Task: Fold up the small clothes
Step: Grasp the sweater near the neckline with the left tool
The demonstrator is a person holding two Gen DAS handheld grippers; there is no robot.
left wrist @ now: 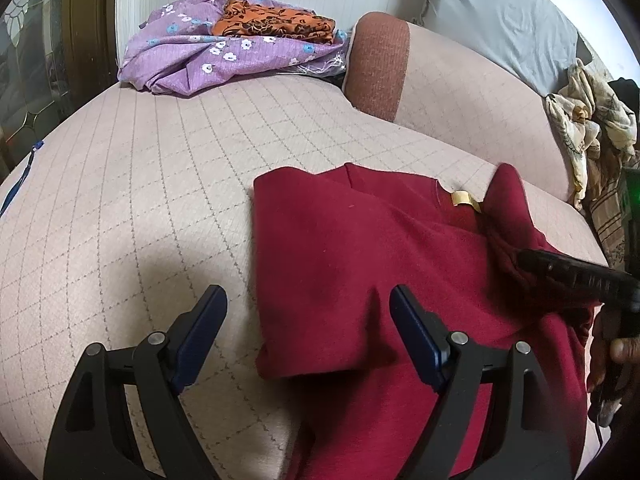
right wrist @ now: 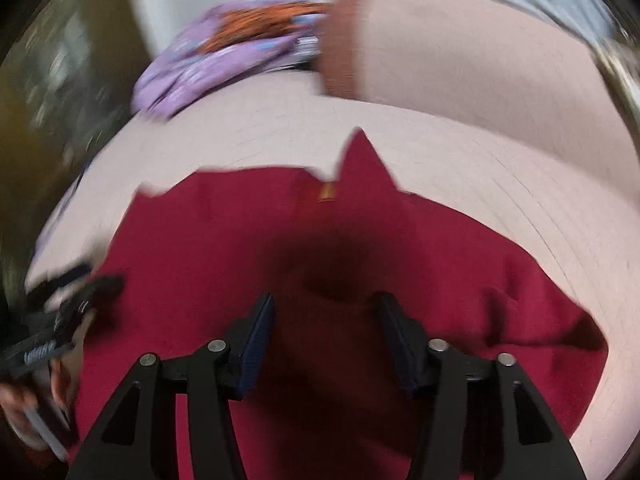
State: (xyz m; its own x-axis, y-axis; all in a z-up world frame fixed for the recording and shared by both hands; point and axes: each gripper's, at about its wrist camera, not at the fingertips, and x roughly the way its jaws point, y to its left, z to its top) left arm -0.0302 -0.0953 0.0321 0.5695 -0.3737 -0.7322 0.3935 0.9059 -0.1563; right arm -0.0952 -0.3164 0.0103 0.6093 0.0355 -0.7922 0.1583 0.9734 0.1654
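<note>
Left wrist view, left hand-held gripper (left wrist: 308, 300) wide open over red garment (left wrist: 360, 248) edge, right hand-held gripper (right wrist: 324, 308) partly open, gripping nothing.

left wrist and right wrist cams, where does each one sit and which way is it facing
Left wrist: on the left claw, open over the maroon garment's left edge, facing the purple floral cloth; the right claw shows.
Right wrist: on the right claw, open above the garment's middle, blurred; the left claw shows.
Shared: garment, gold neck label, purple cloth, quilted bed cover.
</note>
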